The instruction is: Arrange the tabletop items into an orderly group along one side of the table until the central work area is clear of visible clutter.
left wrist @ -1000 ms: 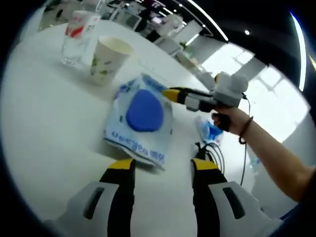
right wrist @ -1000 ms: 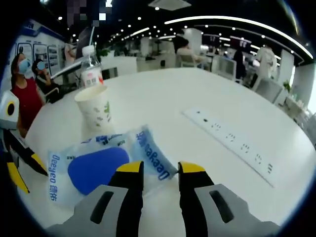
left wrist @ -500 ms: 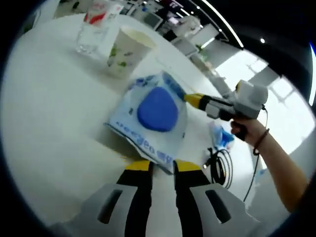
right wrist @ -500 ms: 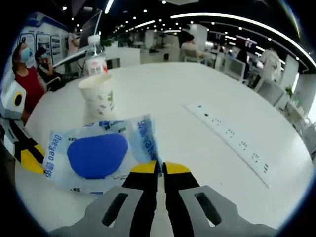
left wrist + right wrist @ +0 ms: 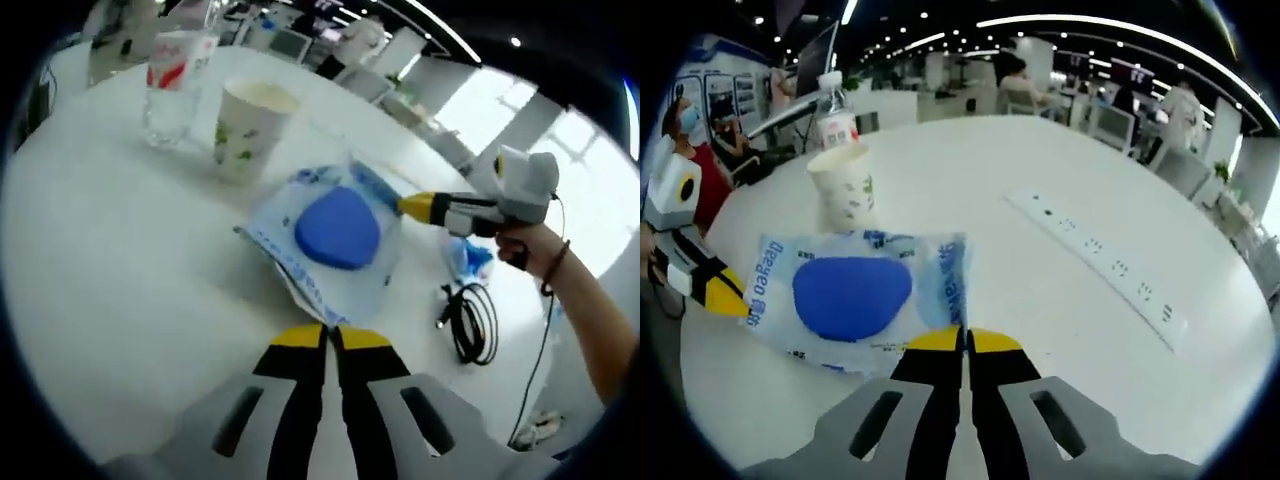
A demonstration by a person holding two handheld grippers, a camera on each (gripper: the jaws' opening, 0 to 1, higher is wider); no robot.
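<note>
- Plastic, thin and crinkly: the packet [image 5: 335,225] with the blue pad inside is pinched at opposite edges, the left gripper [image 5: 328,338] clamped on its near edge and the right gripper [image 5: 964,340] clamped on the far one, both sets of jaws pressed together with film between them.
- From the left gripper view the packet sits straight ahead of the tips, and the right gripper [image 5: 425,207] reaches in beyond it, held by a hand [image 5: 528,247].
- Just past the packet, ahead and to the left of the left gripper, stands a paper cup [image 5: 246,129], and a water bottle [image 5: 175,85] beside that; in the right gripper view the cup [image 5: 845,187] looks very near the packet's far side.
- My worry: with two grips on one limp bag, if the hands pull apart or move unevenly the film could stretch, tear, or slip out of one pair of jaws.
- If they slide it forward, the packet's edge could nudge the light cup and tip it; I can't tell whether it holds anything.
- To the right of the left gripper lie a coiled black cable [image 5: 470,322] and something blue [image 5: 465,260]; a low sweep that way could snag the loop.
- A power strip [image 5: 1097,255] lies on the white table [image 5: 1060,170] ahead-right of the right gripper, well apart from the packet.
</note>
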